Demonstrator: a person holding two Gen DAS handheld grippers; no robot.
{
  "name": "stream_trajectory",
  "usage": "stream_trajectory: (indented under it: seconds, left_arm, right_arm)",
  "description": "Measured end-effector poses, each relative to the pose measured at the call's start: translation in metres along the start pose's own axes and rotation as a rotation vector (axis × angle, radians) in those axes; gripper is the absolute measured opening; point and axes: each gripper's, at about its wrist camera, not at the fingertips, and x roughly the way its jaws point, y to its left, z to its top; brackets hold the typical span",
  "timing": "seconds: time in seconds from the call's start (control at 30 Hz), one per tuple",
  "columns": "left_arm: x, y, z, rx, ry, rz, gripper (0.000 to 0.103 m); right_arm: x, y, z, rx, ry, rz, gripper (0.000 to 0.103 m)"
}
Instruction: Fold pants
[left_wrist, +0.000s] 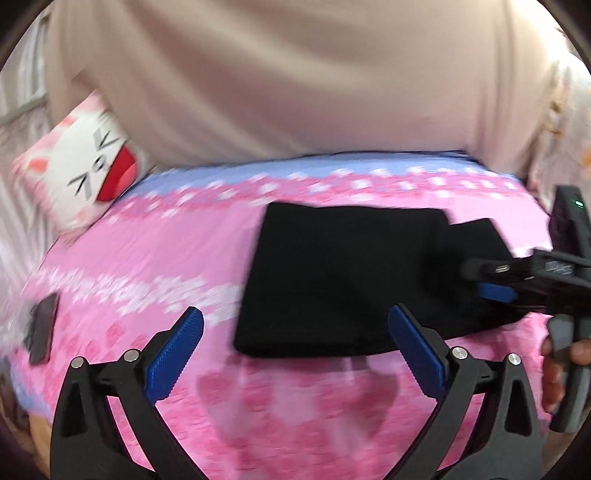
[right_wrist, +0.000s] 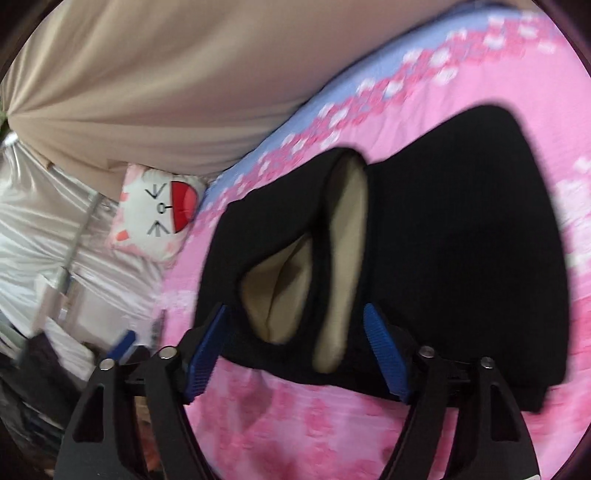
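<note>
1. Pants (left_wrist: 343, 280), left wrist view: black, already folded into a compact rectangle, they lie flat on the pink patterned bedspread (left_wrist: 147, 258), toward the right side of the bed. A smaller flap sticks out at their right end, which suggests the fold is not yet squared off.
2. In the same view the left gripper (left_wrist: 295, 350) hovers just in front of the near edge of the pants, its blue pads spread wide with nothing between them. I judge it is held clear so the other tool can work.
3. The right gripper (left_wrist: 495, 291) reaches in from the right over that flap. One blue pad shows against the black cloth, but this view does not settle whether the jaws are apart or together.
4. A cat-face pillow (left_wrist: 88, 166) leans at the far left, and a dark flat object (left_wrist: 42, 326), perhaps a phone, lies at the bed's left edge, well apart from the pants.
5. Right wrist view: the pants (right_wrist: 461, 240) fill the frame, with a tan lining (right_wrist: 343, 258) showing through openings in the cloth, probably at the waist.
6. The right gripper (right_wrist: 295, 350) has its pads spread on either side of that end, gripping nothing, placed as if to take or tidy it.
</note>
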Motion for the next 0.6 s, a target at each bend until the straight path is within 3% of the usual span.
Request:
stream_trajectory:
  seconds: [0.13, 0.23, 0.27, 0.3, 0.33, 0.37, 0.47, 0.53, 0.6]
  left_arm:
    - [0.007, 0.031, -0.006, -0.040, 0.033, 0.038, 0.098]
    - [0.010, 0.040, -0.007, -0.055, 0.042, 0.028, 0.098]
    - [0.013, 0.042, -0.006, -0.057, 0.045, 0.024, 0.098]
    - [0.013, 0.042, -0.007, -0.059, 0.049, 0.018, 0.098]
    - [0.015, 0.041, -0.007, -0.059, 0.054, 0.014, 0.098]
    - [0.017, 0.041, -0.006, -0.060, 0.063, 0.010, 0.098]
    - [0.017, 0.041, -0.002, -0.068, 0.074, 0.001, 0.098]
    - [0.011, 0.043, 0.001, -0.082, 0.061, -0.010, 0.098]
    - [0.006, 0.043, 0.001, -0.090, 0.049, -0.024, 0.098]
  right_arm:
    - [0.009, 0.010, -0.002, 0.033, 0.009, 0.035, 0.086]
    - [0.008, 0.018, -0.001, 0.033, -0.028, 0.032, 0.083]
    - [0.012, 0.022, -0.003, -0.004, -0.045, -0.008, 0.076]
    - [0.017, 0.026, -0.004, -0.040, -0.045, -0.048, 0.041]
    - [0.025, 0.030, -0.004, -0.085, -0.035, -0.106, 0.019]
    - [0.031, 0.031, -0.005, -0.111, -0.023, -0.138, 0.018]
    - [0.013, 0.045, 0.003, -0.128, -0.077, -0.099, 0.017]
    - [-0.028, 0.063, 0.015, -0.169, -0.182, -0.071, 0.016]
    - [-0.068, 0.069, 0.021, -0.206, -0.260, -0.113, 0.017]
